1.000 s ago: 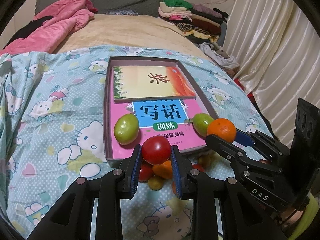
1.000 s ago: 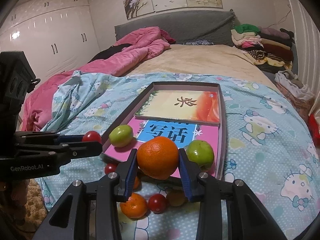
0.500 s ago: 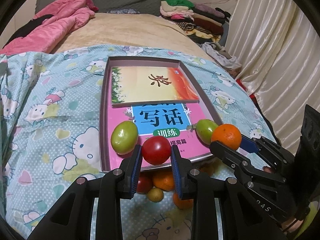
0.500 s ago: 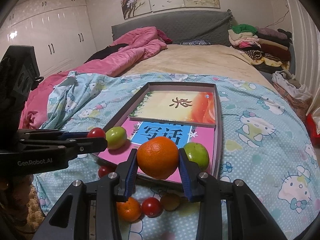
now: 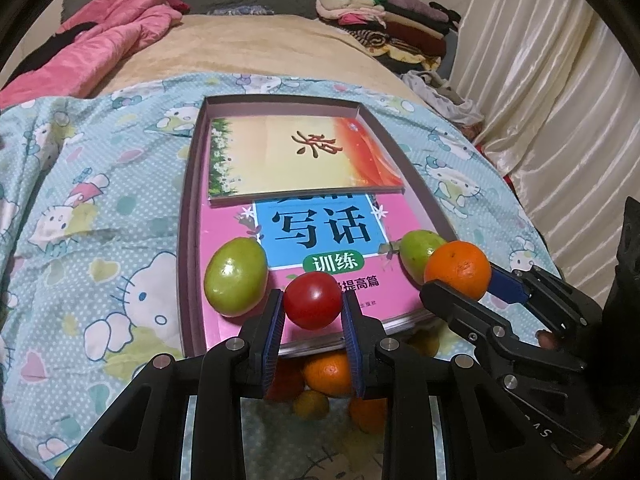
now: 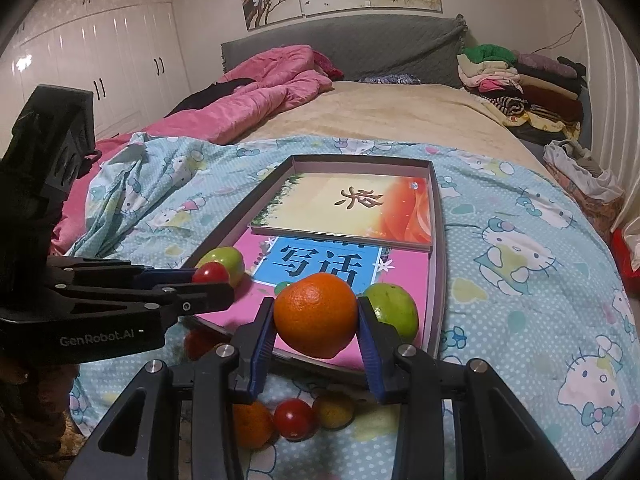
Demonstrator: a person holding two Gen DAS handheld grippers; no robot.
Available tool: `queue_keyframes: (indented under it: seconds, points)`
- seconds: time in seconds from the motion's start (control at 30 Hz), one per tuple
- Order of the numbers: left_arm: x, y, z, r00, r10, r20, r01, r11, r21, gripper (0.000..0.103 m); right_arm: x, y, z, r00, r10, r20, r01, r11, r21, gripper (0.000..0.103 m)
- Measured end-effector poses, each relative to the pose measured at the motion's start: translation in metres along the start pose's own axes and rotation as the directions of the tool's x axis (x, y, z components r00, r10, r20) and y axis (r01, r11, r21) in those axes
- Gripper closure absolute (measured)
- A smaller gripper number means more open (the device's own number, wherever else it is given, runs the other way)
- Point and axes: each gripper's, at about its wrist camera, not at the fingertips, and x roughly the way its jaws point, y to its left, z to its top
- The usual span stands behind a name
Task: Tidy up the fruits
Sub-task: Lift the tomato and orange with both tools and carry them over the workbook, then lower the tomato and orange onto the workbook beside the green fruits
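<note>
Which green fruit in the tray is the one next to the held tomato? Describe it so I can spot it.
On the bed lies a shallow tray holding books. At its near left corner, on the pink book, sits the green fruit, beside the tomato in the left gripper. The other green fruit lies by the orange.

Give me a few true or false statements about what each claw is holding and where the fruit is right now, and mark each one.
1. The left claw grips a red tomato. True.
2. The right claw is empty. False: it grips an orange.
3. Two green fruits lie in the tray, one on its left side, one on its right. True.
4. All fruit is already in the tray. False: several fruits, such as a small tomato, lie on the bedsheet.
</note>
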Motion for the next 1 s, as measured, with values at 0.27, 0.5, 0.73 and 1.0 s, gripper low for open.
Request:
queue_keyframes:
  seconds: [0.27, 0.5, 0.73, 1.0]
  points:
    - [0.010, -0.001, -0.001, 1.000, -0.004, -0.018, 0.004, 1.000, 0.010, 0.074, 0.007, 0.000, -0.001, 1.000, -0.013, -0.021, 0.013, 1.000, -0.015, 0.064]
    - [0.022, 0.002, -0.003, 0.999, -0.002, -0.037, 0.003, 1.000, 0.016, 0.074, 0.011, 0.001, -0.002, 0.999, -0.017, -0.032, 0.016, 0.999, -0.028, 0.064]
    - [0.029, 0.008, -0.005, 0.999, 0.000, -0.052, 0.000, 1.000, 0.009, 0.074, 0.013, 0.003, -0.001, 1.000, -0.011, -0.029, 0.010, 0.999, -0.039, 0.064]
    - [0.031, 0.009, -0.005, 0.999, 0.002, -0.048, -0.001, 1.000, 0.015, 0.074, 0.020, 0.005, 0.002, 0.999, 0.012, -0.051, -0.015, 0.998, -0.057, 0.064]
